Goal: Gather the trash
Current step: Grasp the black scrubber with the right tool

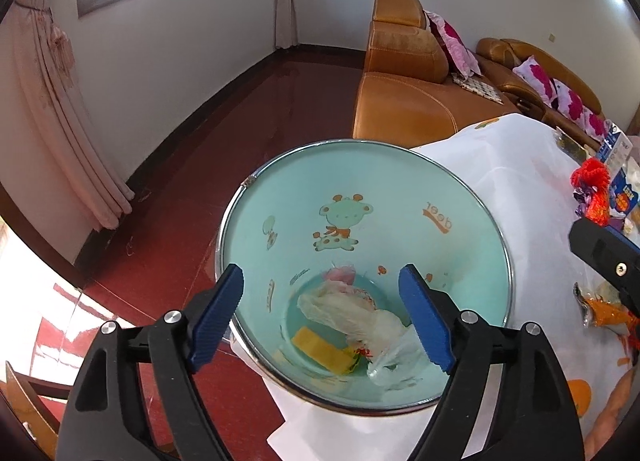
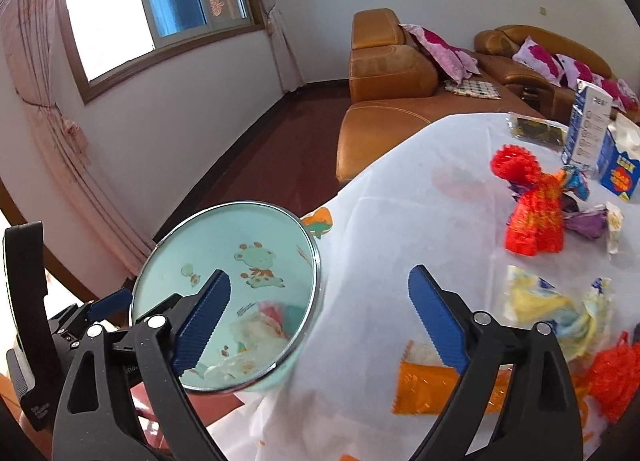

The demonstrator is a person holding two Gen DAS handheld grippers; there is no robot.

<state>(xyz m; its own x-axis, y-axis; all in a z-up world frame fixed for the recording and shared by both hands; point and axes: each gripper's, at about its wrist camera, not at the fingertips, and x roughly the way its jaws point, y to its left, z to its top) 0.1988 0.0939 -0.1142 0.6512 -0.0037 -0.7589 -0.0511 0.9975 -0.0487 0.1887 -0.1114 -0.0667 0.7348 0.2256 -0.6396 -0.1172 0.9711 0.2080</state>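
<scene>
One bin (image 1: pixel 360 197) holds several wrappers, partly hidden by the left hand-held gripper (image 1: pixel 322 319); both it and the right hand-held gripper (image 2: pixel 320 325) gape wide, empty.

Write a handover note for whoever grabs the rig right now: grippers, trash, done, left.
Left gripper: open, empty, above the green bin.
Right gripper: open, empty, over the table edge beside the bin.
Done: a yellow piece and crumpled plastic wrappers lie in the bin.
Left: orange wrapper, yellow-blue wrapper, red mesh nets, purple wrapper on the white tablecloth.
</scene>
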